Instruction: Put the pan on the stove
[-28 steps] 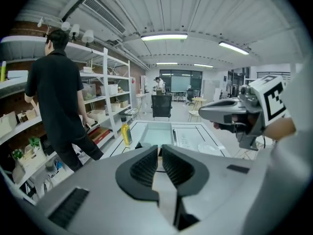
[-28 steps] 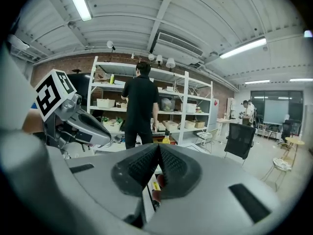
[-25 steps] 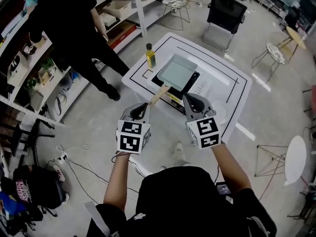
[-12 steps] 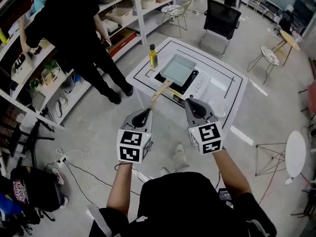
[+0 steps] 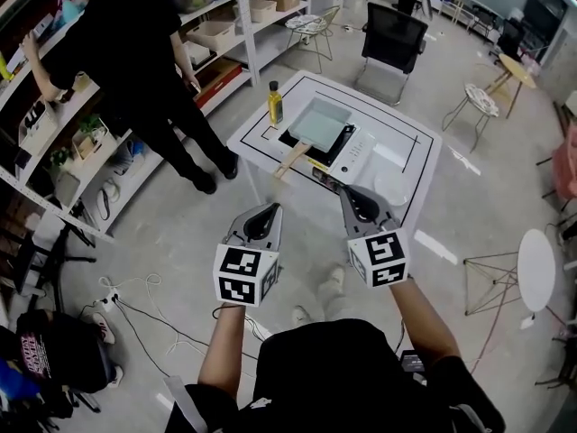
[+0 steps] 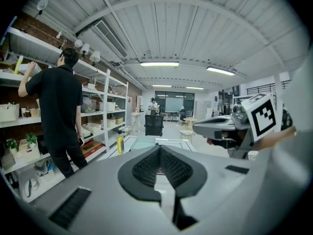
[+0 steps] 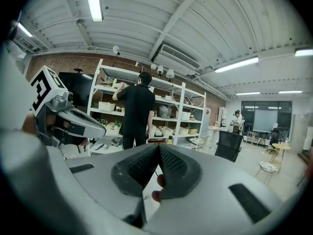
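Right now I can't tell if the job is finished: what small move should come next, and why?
Probably just lower both grippers and stop. The pan sits on the stove on the table, and the left gripper and right gripper are both shut, empty and well clear of it.

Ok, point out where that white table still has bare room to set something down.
Bare: the table's right side, between the stove and the right edge, and the far strip behind the pan. Crowded: the left corner, where the bottle stands beside the pan, whose handle reaches toward the near-left edge.
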`<state>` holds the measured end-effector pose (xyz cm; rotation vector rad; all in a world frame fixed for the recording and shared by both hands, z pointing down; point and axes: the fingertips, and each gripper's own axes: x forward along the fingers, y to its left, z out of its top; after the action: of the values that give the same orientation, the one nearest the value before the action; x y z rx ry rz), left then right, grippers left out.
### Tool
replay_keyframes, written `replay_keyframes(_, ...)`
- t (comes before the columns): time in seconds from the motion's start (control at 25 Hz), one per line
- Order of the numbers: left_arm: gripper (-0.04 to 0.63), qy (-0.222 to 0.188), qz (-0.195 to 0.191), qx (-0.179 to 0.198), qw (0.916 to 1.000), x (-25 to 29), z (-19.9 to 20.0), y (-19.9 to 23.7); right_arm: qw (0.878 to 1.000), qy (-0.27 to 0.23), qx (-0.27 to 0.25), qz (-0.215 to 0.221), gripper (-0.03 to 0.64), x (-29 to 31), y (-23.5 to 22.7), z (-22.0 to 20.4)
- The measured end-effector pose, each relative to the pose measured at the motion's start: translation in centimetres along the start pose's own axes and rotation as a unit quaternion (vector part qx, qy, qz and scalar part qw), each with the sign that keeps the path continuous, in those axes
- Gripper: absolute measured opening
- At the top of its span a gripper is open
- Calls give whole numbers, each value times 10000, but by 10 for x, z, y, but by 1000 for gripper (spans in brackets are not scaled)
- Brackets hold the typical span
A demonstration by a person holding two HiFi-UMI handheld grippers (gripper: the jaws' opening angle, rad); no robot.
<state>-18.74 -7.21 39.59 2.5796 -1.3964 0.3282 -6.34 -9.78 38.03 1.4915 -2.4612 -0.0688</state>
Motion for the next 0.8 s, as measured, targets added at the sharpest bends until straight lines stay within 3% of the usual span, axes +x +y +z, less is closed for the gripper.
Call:
replay_keyframes(0.36, 9, -259, -142, -60, 9995, -1, 20, -19, 9990, -157, 243, -334, 2, -17, -19, 14)
replay_keyframes(0.8, 9, -365, 256, 190, 9988, 20, 40, -45, 9984, -236, 495, -160, 2, -34, -53, 17)
